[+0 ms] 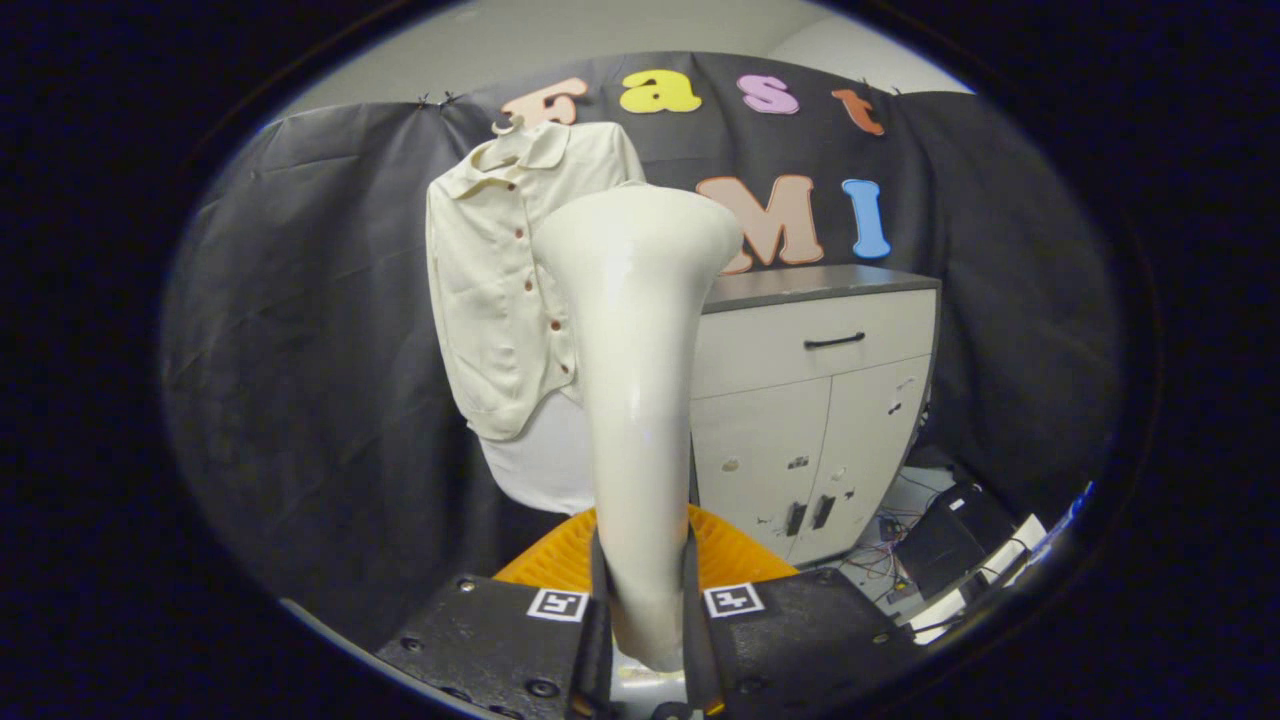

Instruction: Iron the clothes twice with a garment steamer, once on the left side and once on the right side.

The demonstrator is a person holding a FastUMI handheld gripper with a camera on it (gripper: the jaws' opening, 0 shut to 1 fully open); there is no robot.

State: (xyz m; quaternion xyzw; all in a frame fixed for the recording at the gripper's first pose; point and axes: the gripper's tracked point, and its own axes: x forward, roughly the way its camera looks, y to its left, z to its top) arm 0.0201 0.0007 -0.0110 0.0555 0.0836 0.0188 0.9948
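Note:
A cream garment steamer (640,380) stands upright between my fingers, its handle pinched by both and its wide head at the top. My gripper (645,600) is shut on that handle. Beyond the steamer a cream buttoned shirt (500,290) hangs on a hanger against the black cloth wall, with a white garment (545,460) showing below its hem. The steamer's head covers the shirt's right side and stands a little short of the fabric.
A white cabinet (810,400) with a grey top, a drawer and two doors stands right of the shirt. Cables and black boxes (945,545) lie on the floor by its foot. An orange ribbed object (560,555) sits just ahead of the fingers.

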